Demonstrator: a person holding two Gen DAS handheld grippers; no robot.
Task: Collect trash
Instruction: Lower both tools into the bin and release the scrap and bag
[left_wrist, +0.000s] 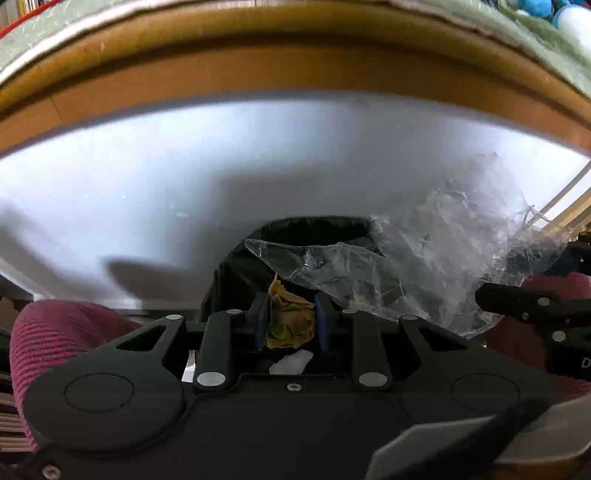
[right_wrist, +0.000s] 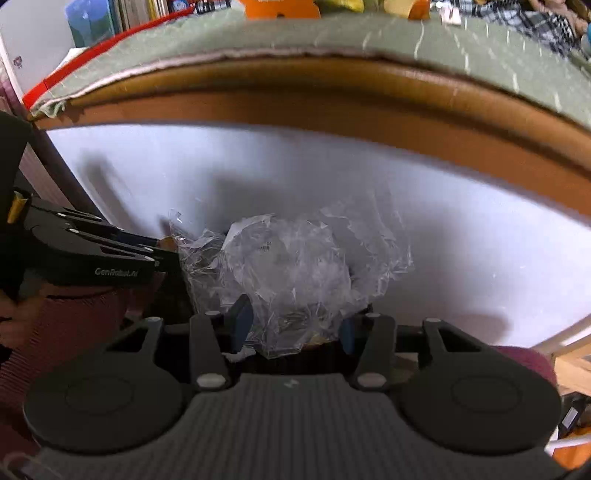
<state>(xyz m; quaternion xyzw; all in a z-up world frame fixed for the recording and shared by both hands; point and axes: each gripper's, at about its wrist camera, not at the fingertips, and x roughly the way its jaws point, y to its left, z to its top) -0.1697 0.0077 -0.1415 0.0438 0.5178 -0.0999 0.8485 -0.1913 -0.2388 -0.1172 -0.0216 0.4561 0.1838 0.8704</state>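
Left gripper (left_wrist: 290, 326) pinching brown paper wad (left_wrist: 290, 321), right gripper (right_wrist: 291, 328) clamping clear plastic (right_wrist: 295, 273).

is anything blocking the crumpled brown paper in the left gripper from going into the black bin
Partly. The clear plastic wrap held in the right gripper drapes over the right side of the black bin opening. The brown paper wad in the left gripper sits just before the opening, whose left part looks unobstructed.

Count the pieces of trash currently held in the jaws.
2: a crumpled yellowish wad in the left gripper, and clear plastic wrap in the right gripper. More may lie hidden beneath.
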